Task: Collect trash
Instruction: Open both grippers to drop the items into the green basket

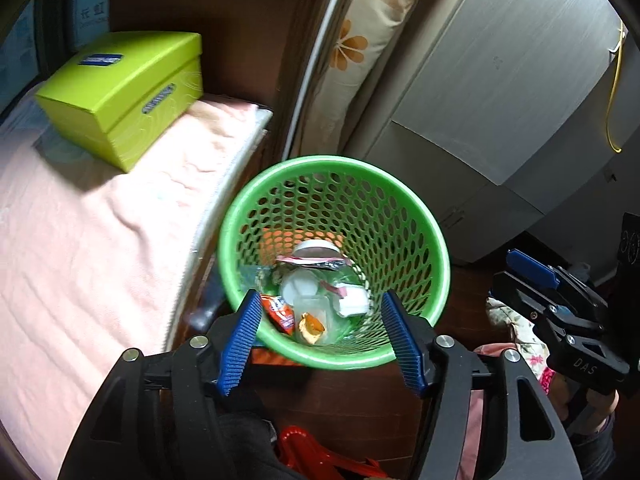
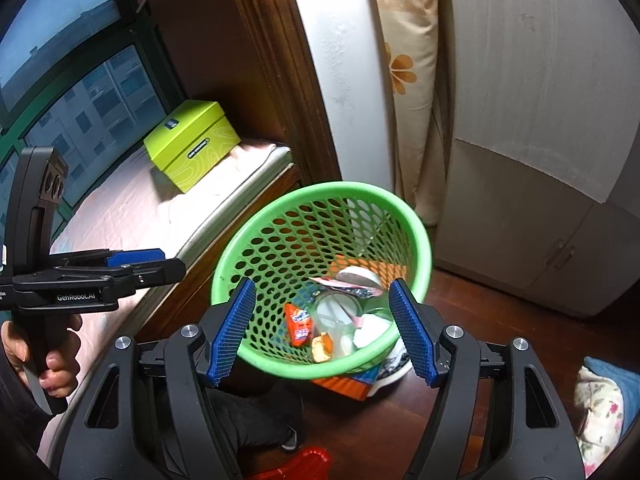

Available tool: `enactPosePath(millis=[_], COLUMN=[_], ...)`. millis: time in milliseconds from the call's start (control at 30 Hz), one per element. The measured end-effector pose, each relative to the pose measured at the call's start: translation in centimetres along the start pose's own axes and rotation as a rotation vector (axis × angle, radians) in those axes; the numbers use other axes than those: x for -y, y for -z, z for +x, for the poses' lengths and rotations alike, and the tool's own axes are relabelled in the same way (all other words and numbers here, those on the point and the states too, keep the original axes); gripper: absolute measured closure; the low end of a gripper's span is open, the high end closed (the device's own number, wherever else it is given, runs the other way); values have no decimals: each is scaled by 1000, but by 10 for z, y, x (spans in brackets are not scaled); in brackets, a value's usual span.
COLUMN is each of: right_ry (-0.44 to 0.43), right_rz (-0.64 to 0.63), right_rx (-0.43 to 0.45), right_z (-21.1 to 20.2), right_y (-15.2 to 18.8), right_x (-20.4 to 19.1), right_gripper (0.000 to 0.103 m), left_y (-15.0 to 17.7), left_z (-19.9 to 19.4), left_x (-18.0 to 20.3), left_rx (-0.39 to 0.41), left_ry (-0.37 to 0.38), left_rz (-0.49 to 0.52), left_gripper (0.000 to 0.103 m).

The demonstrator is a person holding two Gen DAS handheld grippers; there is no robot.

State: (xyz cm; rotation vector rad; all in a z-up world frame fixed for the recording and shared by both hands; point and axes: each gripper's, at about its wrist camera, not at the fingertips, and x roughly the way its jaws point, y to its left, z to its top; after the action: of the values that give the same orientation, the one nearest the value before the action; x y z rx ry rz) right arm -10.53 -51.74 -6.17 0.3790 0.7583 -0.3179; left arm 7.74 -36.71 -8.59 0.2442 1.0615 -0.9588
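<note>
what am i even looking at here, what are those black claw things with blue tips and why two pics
Those are hand-held grabbers, one in each of a person's hands, each carrying its own camera looking along its blue pads. One picture comes from the left gripper, the other from the right gripper. Both are open and hold nothing. Below them is a green mesh basket with wrappers and white lids already inside. Beside it, a lime green box sits on a pink cloth. The hand gripping the left tool shows in the right view.

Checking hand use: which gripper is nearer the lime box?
Left. The left gripper hangs over the basket beside the box; the right gripper is farther out.
</note>
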Motion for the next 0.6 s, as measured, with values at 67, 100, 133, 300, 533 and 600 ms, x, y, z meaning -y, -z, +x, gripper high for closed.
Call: enactPosePath(millis=[67, 100, 133, 300, 533, 600], right_ry=[-18, -25, -33, -60, -98, -111], right_rz=[-1, -3, -7, -48, -121, -133], right_rx=[-4, -6, -8, -10, -17, -18], right_z=[1, 2, 2, 4, 8, 9], right_y=[0, 1, 1, 3, 5, 5], right_x=[-8, -13, -18, -48, -94, -106], right_gripper=[33, 33, 32, 29, 25, 24], left_y=[3, 4, 5, 14, 32, 38], left_z=[-10, -14, -19, -44, -83, -93], left_x=[-6, -9, -12, -28, -56, -67], left_rx=[17, 23, 31, 83, 143, 154], left_ry=[-32, -41, -51, -137, -227, -240], left_rz=[-8, -13, -17, -34, -85, -115], left_gripper=[35, 34, 32, 20, 12, 11])
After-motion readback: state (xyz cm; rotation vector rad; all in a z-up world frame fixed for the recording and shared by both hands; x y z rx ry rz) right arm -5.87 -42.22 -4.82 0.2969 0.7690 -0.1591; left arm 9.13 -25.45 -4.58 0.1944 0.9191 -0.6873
